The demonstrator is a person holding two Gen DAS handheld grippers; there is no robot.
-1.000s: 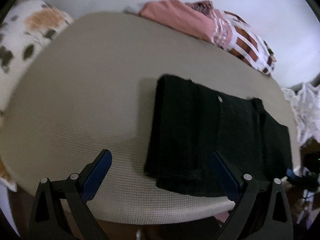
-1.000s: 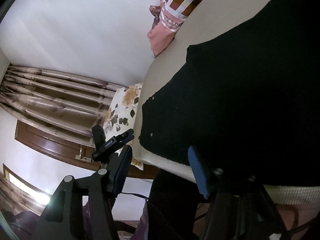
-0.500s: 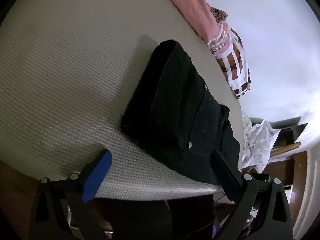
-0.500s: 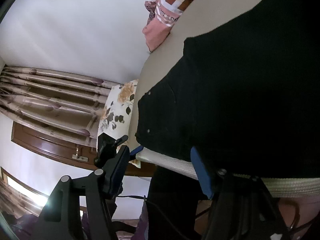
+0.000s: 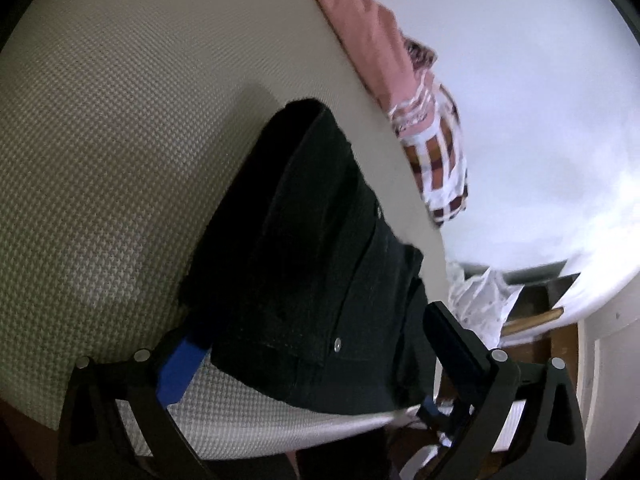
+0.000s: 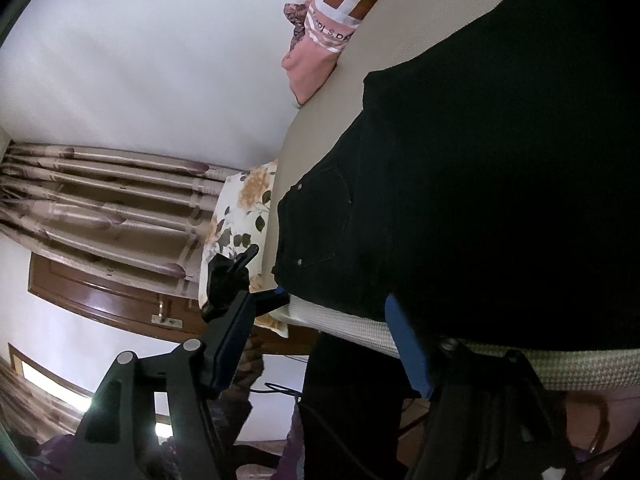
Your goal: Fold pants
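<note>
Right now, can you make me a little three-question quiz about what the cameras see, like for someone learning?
1. True or false: the black pants lie folded on the beige mattress.
2. Which clothes are at the mattress's far edge? A pink and striped ones; B green socks; C a blue hat.
3. Fill in: the left gripper has its jaws ____ either side of the pants' near edge.

Key: 1 true; 2 A; 3 open.
</note>
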